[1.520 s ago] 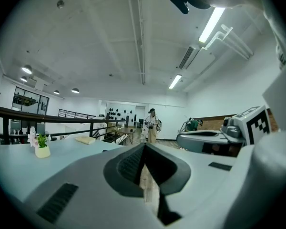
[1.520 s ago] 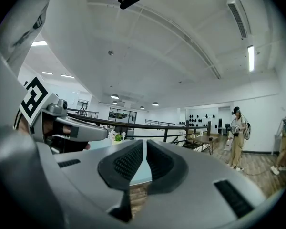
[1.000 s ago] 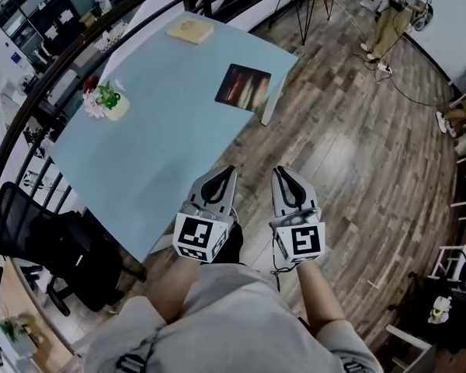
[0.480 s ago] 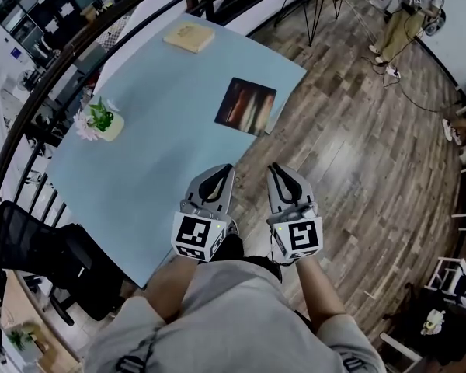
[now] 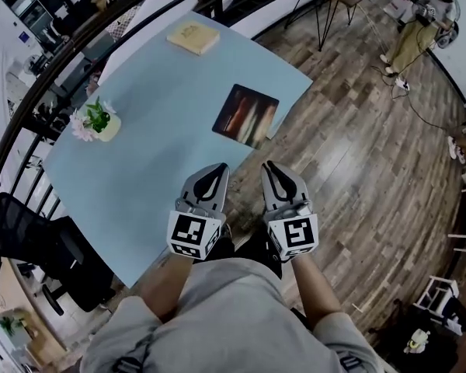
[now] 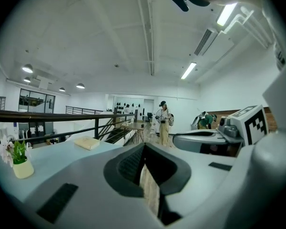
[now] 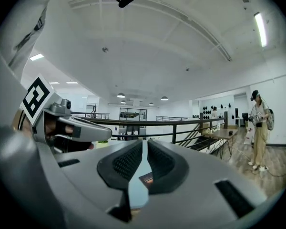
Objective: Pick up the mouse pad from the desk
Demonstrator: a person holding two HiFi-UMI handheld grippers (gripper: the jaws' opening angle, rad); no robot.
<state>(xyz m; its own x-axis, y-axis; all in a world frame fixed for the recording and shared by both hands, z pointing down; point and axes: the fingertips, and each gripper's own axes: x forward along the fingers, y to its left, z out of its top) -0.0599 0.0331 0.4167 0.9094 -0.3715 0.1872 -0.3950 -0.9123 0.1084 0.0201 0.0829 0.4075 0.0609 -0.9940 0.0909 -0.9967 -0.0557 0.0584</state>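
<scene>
The mouse pad (image 5: 246, 115), dark with a reddish picture, lies flat near the right edge of the light blue desk (image 5: 147, 162). Both grippers are held side by side short of it, pointing toward it. My left gripper (image 5: 217, 167) hangs over the desk's near edge with its pads together and nothing in them. My right gripper (image 5: 269, 165) hangs just off the desk edge over the wooden floor. Its jaws have just been opening and stand slightly apart with nothing between them. Through that gap, the right gripper view shows a corner of the mouse pad (image 7: 147, 179).
A tan book (image 5: 193, 36) lies at the desk's far corner and a small flower pot (image 5: 98, 121) at its left side. A black chair (image 5: 39, 247) stands lower left and a dark railing (image 5: 78, 49) runs behind the desk. A person (image 5: 423, 26) stands far right.
The desk and mouse pad have drawn nearer to both grippers as they travelled forward together. The left gripper now reaches over the desk edge. The right jaws show a slightly wider gap.
</scene>
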